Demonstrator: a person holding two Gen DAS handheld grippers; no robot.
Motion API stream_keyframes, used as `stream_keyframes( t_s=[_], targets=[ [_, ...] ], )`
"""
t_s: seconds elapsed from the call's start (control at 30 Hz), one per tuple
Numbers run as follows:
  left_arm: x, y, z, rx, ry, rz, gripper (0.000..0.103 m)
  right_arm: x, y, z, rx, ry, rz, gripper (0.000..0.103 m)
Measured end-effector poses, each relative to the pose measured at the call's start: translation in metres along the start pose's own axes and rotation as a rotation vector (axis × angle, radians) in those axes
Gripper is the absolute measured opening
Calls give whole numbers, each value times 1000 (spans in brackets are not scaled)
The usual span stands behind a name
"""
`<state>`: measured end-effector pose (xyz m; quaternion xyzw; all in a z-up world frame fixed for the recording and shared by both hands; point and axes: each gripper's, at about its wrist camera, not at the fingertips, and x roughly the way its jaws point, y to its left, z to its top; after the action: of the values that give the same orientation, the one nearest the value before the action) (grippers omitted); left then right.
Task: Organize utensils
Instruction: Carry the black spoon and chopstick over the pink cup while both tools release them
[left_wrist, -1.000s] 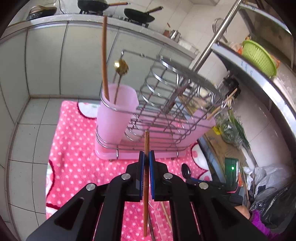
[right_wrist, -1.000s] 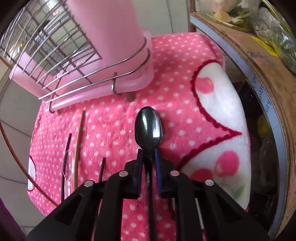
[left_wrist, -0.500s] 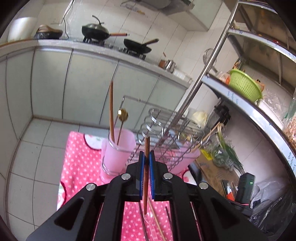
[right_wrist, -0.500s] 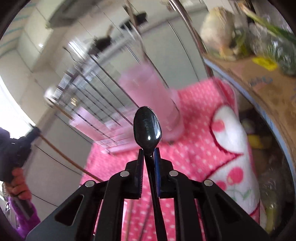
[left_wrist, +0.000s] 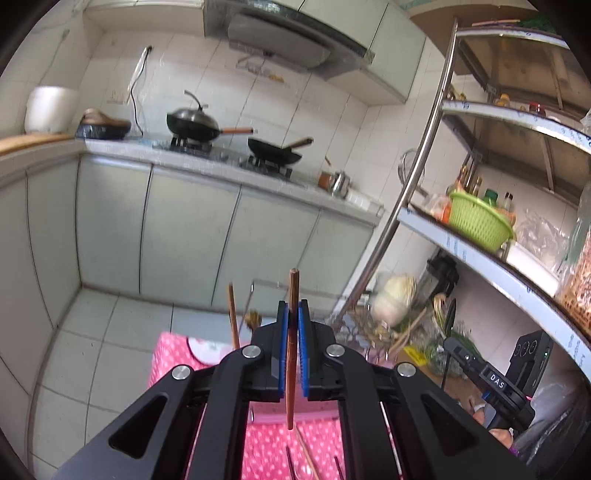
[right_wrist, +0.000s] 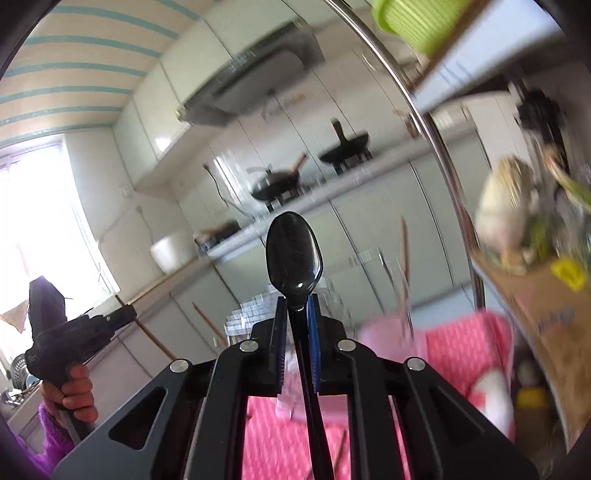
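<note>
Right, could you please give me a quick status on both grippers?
Left gripper shut on chopstick, upright. Right gripper shut on black spoon, bowl up. Both raised; nothing blocking.

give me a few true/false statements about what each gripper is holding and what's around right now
1. The left gripper is shut on a brown chopstick. True.
2. The right gripper is open and holds nothing. False: it is shut on a black spoon, gripped at the handle just below the bowl.
3. The spoon's bowl sticks out beyond the fingertips. True.
4. The green basket sits on the floor. False: it sits on a metal shelf.
5. Two black pans rest on the stove at the back. True.
6. The cloth under the utensils is plain blue. False: it is pink with white dots.
</note>
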<state>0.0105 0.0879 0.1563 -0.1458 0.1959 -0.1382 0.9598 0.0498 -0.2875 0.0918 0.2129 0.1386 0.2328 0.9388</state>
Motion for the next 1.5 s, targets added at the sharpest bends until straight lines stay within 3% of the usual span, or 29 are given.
stream_keyframes(
  t_s=[0.3, 0.57, 0.77, 1.1, 1.5],
  targets=[
    [-3, -4, 44, 29, -88, 27, 5, 36, 4, 32, -112, -173, -2, 11],
    [18, 1, 60, 49, -124, 64, 5, 76, -11, 24, -184, -216, -63, 11],
    [42, 9, 56, 53, -93, 82, 5, 86, -20, 12, -203, -228, -80, 11],
    [72, 18, 34, 47, 4, 96, 5, 74, -26, -7, -146, -149, -79, 11],
    [111, 31, -19, 5, 169, 123, 5, 58, -38, -39, -79, -20, -157, 11]
  ],
)
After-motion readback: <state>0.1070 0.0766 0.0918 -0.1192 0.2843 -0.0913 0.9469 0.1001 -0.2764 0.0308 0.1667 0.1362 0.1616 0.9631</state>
